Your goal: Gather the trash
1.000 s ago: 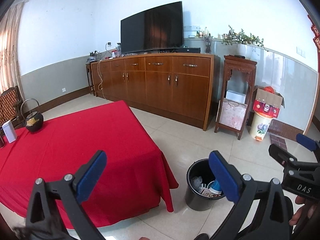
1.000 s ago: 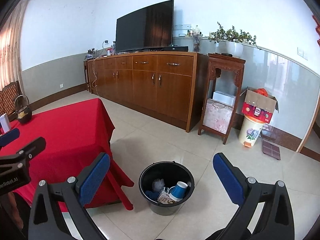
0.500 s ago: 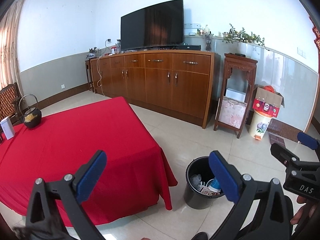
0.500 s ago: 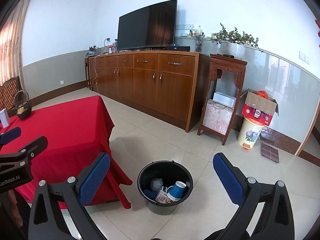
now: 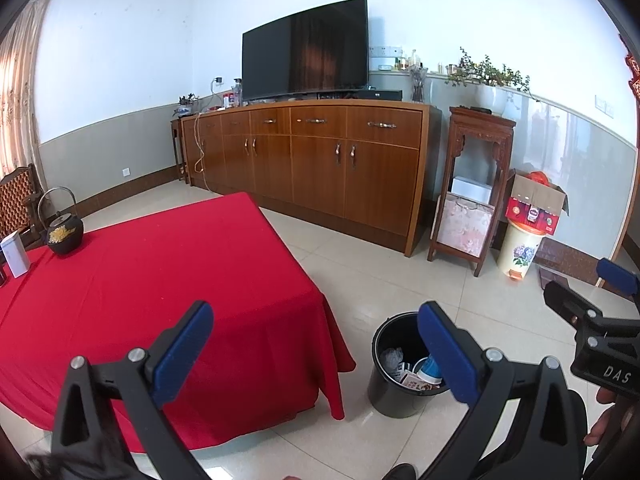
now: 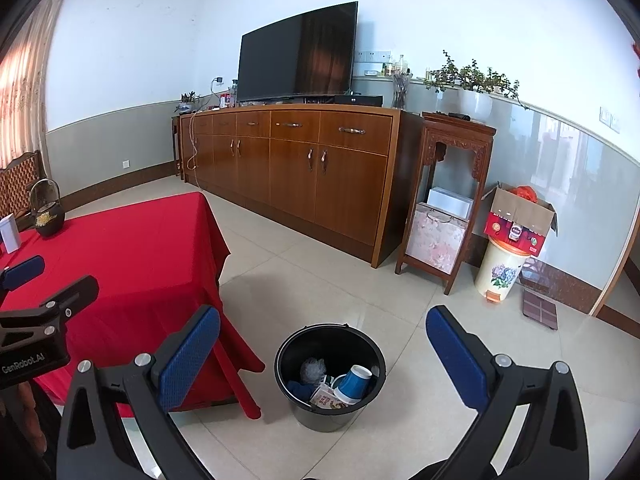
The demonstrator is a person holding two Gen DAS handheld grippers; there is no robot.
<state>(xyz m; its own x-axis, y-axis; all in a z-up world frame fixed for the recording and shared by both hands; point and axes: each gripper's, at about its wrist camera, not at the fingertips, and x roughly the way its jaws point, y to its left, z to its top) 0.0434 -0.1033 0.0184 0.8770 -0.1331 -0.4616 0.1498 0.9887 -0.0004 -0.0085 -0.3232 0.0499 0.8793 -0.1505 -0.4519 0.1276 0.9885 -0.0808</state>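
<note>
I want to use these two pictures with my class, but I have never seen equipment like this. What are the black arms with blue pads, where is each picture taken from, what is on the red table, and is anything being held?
There is no robot here: a person holds a hand tool with two fingers in each hand. Each tool carries a wide-angle camera that looks along its fingers, so each picture shows its own blue pads in front. One picture comes from the left gripper, the other from the right gripper. Both are open and hold nothing. On the red table stand a dark kettle and a white box. On the floor beside it a black bin holds a blue cup and other rubbish.
</note>
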